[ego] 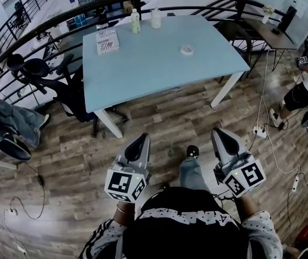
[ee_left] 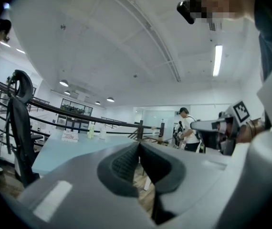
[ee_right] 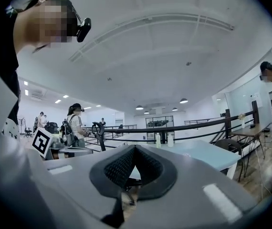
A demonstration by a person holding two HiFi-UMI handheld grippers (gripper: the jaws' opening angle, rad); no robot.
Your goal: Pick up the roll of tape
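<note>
The left gripper (ego: 142, 138) points level, its jaws together with the pads meeting at the tips and nothing between them. The right gripper (ego: 217, 131) beside it is likewise closed and empty. Both hang over a wooden floor (ego: 165, 117). Ahead of them, well apart, stands a light blue table (ego: 143, 74). The tape (ego: 186, 49) lies flat on it, ahead between the two grippers' lines, nearer the right one's. Further ahead and to the left sit a box (ego: 107, 41) and bottles (ego: 135, 21). A black chair (ego: 46, 72) stands left of the table
</note>
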